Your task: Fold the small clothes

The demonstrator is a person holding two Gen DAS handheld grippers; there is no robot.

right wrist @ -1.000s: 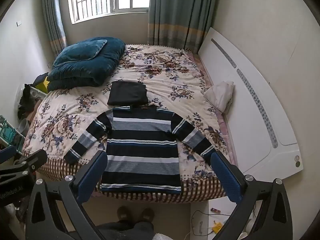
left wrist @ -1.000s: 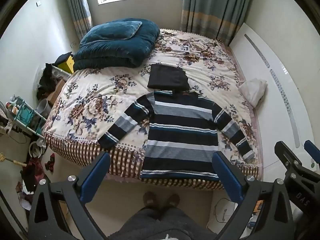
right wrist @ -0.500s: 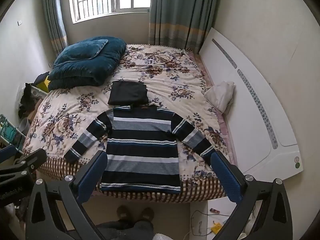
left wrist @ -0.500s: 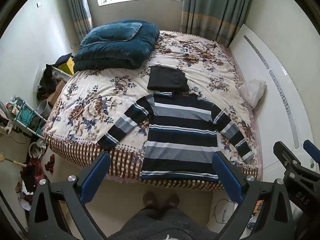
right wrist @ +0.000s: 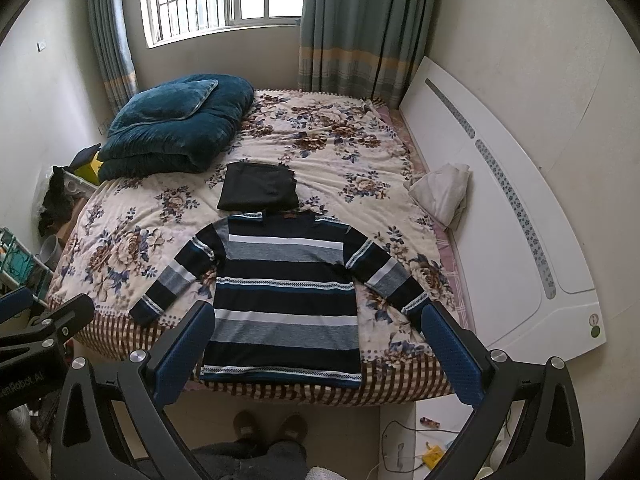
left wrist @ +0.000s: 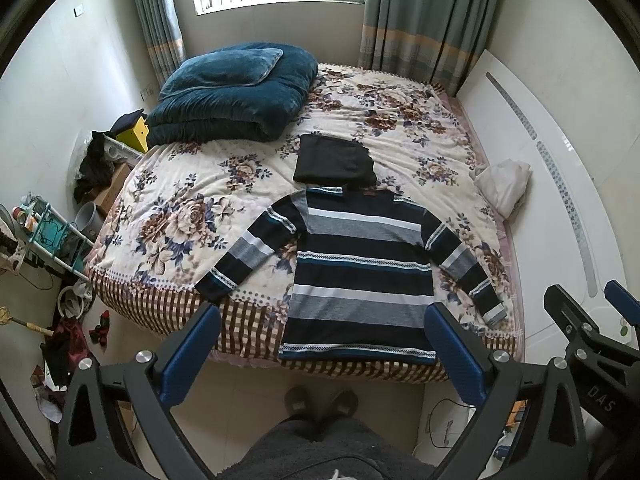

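Observation:
A striped navy, grey and white sweater [left wrist: 360,276] [right wrist: 284,300] lies flat on the floral bed, sleeves spread, its hem at the near edge. A folded black garment [left wrist: 334,160] [right wrist: 258,192] rests just beyond its collar. My left gripper [left wrist: 320,344] is held high above the floor in front of the bed, open and empty. My right gripper [right wrist: 316,344] hovers beside it, likewise open with nothing between its blue fingers [right wrist: 450,344]. Both are well short of the sweater.
A folded teal quilt [left wrist: 232,92] fills the bed's far left. A white cloth bundle [left wrist: 504,184] lies by the white headboard [left wrist: 560,184] on the right. Clutter and a rack [left wrist: 44,232] crowd the floor at left. A person's feet [left wrist: 320,400] stand before the bed.
Both views have shifted only slightly, with the bed appearing a touch lower in frame. The sweater and folded garment have not moved, and both grippers stay open.

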